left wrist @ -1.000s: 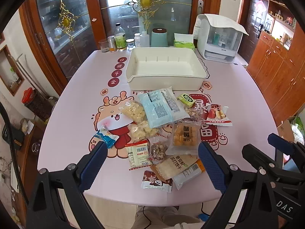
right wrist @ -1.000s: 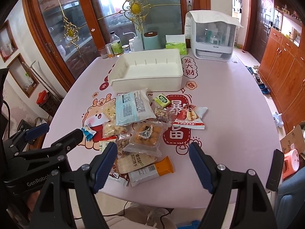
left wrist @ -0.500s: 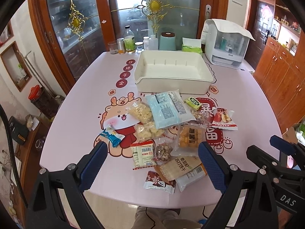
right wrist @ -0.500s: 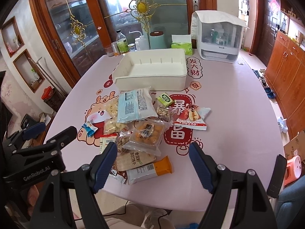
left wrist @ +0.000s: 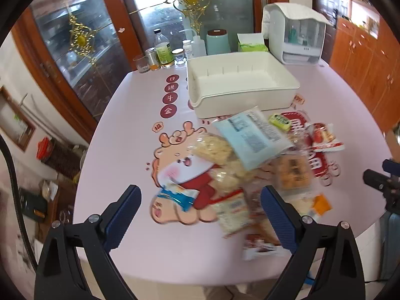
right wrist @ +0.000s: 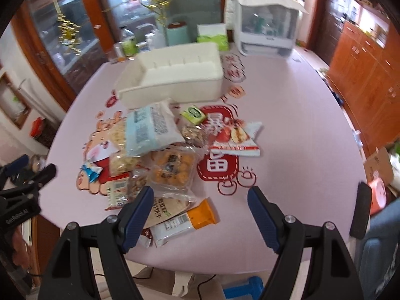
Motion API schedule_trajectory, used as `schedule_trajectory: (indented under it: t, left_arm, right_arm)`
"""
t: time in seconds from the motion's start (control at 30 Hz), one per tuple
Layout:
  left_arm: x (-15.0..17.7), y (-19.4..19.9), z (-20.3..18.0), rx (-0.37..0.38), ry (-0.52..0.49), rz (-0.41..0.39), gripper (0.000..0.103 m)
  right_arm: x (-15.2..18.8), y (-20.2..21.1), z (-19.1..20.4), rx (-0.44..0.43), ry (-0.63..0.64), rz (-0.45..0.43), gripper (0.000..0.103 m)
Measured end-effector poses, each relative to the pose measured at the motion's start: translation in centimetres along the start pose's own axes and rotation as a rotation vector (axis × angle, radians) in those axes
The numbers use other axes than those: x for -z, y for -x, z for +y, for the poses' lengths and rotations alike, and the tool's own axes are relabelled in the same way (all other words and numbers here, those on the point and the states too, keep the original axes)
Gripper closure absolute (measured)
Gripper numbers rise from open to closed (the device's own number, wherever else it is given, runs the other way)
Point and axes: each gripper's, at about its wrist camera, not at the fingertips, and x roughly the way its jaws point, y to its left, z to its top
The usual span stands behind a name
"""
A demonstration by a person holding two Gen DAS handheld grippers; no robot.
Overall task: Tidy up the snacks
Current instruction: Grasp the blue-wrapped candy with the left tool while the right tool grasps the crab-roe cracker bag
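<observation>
A pile of snack packets lies on the pink table: a pale blue packet (left wrist: 250,137) (right wrist: 150,127), a red-and-white packet (left wrist: 323,137) (right wrist: 235,140), a small green packet (left wrist: 278,121) (right wrist: 193,113), a small blue-and-white packet (left wrist: 178,196) (right wrist: 91,171), a clear bag of biscuits (right wrist: 172,167) and an orange-ended bar (right wrist: 185,221). An empty white tray (left wrist: 240,100) (right wrist: 175,92) stands behind the pile. My left gripper (left wrist: 200,212) is open and empty, low over the pile's left part. My right gripper (right wrist: 200,215) is open and empty above the near edge of the pile.
Bottles and jars (left wrist: 163,52), a teal canister (left wrist: 218,41), a green tissue pack (left wrist: 251,43) and a white appliance (left wrist: 295,35) stand along the table's far edge. Glass cabinet doors rise behind. Bare tabletop (right wrist: 300,130) lies right of the pile.
Both grippers have moved forward and down towards the pile, so the snacks look larger. The left view has swung left. Both stay open; the snacks have not moved.
</observation>
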Motion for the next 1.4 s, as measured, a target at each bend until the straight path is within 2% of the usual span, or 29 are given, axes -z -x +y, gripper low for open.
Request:
schedule_trajectory:
  t: [0.17,0.27,0.53,0.67,0.83,1.1,1.17,1.33,1.4]
  left_arm:
    - [-0.7,-4.3,4.3,0.071,-0.059,0.039,0.007]
    - [-1.0,-7.1,6.2,0.102,-0.103,0.053,0.007]
    - [-0.3,-15.3,9.8,0.252,-0.209,0.143,0.007]
    - [1.1,-19.2,10.8,0.324,-0.161,0.266,0.007]
    - [2.9,-21.2,9.8,0.389,-0.137,0.329,0.007]
    - [4.0,-22.9,7.2,0.383,-0.143,0.369,0.007]
    - [4.3,-23.4,6.8,0.379,-0.128,0.392,0.007]
    - [4.7,-23.4,5.6,0.330,-0.144,0.378,0.008]
    - [4.6,-23.5,5.0,0.308,-0.147,0.374,0.011]
  right_arm:
    - [0.9,-3.0,1.3,0.060,-0.073,0.077,0.025]
    - [1.5,-4.5,2.2,0.062,-0.131,0.116,0.025]
    - [1.1,-9.1,3.9,0.053,-0.240,0.131,0.025]
    - [0.5,-11.8,4.1,0.076,-0.243,0.158,0.025]
    - [-0.4,-13.8,4.3,0.067,-0.224,0.154,0.025]
    - [-1.9,-17.2,5.1,0.063,-0.166,0.209,0.025]
    - [-2.2,-17.7,5.7,0.076,-0.144,0.215,0.021]
    - [-2.4,-18.7,6.3,0.072,-0.109,0.233,0.016]
    - [-2.5,-19.2,6.6,0.076,-0.101,0.249,0.015]
